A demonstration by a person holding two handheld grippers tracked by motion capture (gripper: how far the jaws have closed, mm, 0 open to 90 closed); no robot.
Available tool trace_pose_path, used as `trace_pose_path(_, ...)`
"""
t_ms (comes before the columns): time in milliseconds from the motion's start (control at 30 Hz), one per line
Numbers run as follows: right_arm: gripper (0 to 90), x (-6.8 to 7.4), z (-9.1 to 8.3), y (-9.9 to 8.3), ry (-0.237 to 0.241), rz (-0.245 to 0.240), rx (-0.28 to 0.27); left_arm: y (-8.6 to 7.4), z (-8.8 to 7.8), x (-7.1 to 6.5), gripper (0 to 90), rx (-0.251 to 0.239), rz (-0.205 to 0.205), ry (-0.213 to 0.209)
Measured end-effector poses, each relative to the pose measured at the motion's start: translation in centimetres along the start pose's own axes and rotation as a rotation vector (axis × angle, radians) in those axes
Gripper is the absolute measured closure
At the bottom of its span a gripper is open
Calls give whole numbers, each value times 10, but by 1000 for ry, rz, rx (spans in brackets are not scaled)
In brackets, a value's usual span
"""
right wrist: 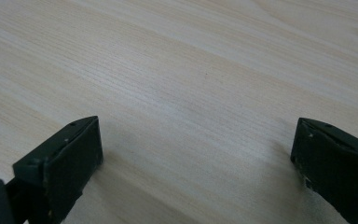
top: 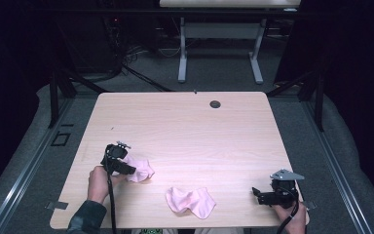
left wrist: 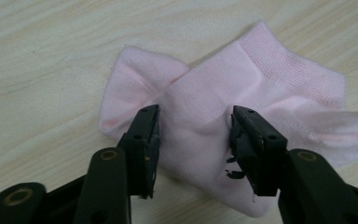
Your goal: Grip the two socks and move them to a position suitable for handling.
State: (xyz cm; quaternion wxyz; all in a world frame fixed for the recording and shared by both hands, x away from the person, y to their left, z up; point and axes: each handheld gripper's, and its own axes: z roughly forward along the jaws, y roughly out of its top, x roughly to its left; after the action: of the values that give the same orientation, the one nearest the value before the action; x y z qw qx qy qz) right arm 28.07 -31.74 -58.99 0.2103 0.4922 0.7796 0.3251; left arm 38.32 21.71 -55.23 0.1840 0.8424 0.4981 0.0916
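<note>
On the near-left part of the table point(top: 185, 122), your left gripper point(left wrist: 193, 128) sits down over a pink sock point(left wrist: 223, 93), jaws straddling the fabric w/ a bunched fold between them. Pads look pressed into the cloth on both sides, so you're pinching the sock's mid section; jaws are only partway shut, w/ the fold filling the gap. Sock lies crumpled on the wood, ribbed cuff pointing away from the jaws & to the right in the left gripper view, toe end folded off to the left. From the high view, the same sock point(top: 140, 168) is just right of your left hand point(top: 99, 183). A 2nd pink sock point(top: 191, 201) lies loose near the front edge, about mid-table, apart from both grippers. Your right gripper point(top: 260, 195) rests at the near-right corner, well apart from both socks; its jaws stand wide apart over bare wood, nothing between them.
</note>
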Motion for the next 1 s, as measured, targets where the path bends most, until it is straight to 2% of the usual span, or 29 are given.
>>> trace_pose_path(133,11,0,0,0,0,0,0,-2,-1,0,686,-18,2,24)
trace_pose_path(233,12,0,0,0,0,0,0,-5,0,2,799,-41,7,25)
trace_pose_path(400,28,1,-1,0,11,1,-2,-5,-2,2,835,-72,4,18)
trace_pose_path(500,28,1,-1,0,11,2,-2,0,-11,-3,835,-123,-3,-29)
trace_pose_path(533,28,1,-1,0,11,2,-2,4,-15,-7,834,-140,4,-34)
trace_pose_path(600,28,1,-1,0,12,5,-6,13,-24,-16,834,-170,18,-71)
trace_pose_path(767,28,1,-1,0,12,6,-7,43,-42,-45,833,-238,86,-129)
trace_pose_path(1000,28,1,-1,0,7,7,-7,76,-46,-88,833,-276,178,-197)
